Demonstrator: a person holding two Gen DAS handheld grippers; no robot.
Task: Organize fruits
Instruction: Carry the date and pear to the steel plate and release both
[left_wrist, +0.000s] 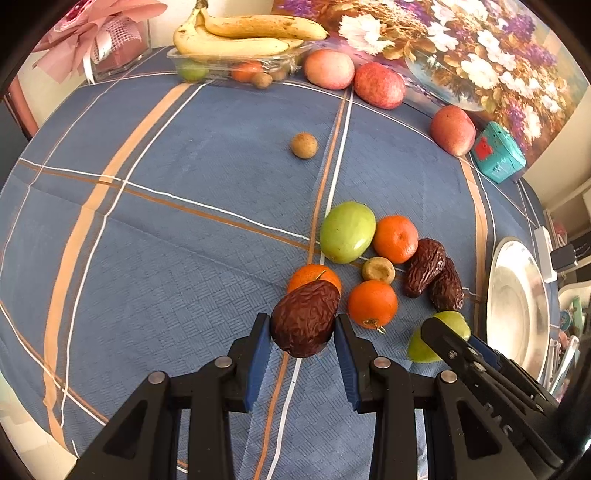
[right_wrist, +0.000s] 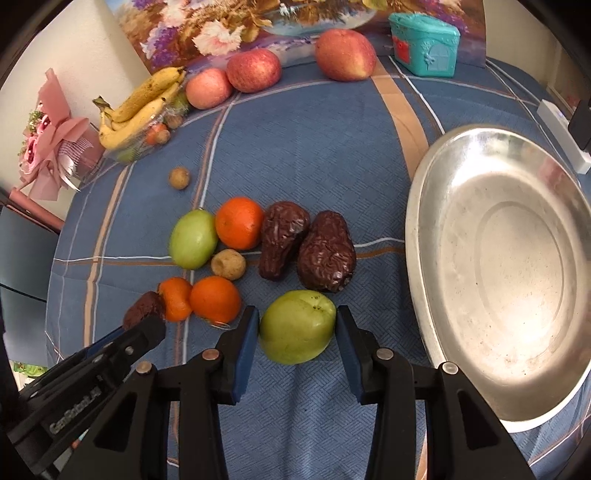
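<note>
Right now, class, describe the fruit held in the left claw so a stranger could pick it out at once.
Start at the big silver plate on the blue checked tablecloth, then look to the fruit cluster beside it. At the cluster's near edge, the left claw grips a wrinkled dark-brown date. Unlike the two dates lying side by side, it touches an orange.
</note>
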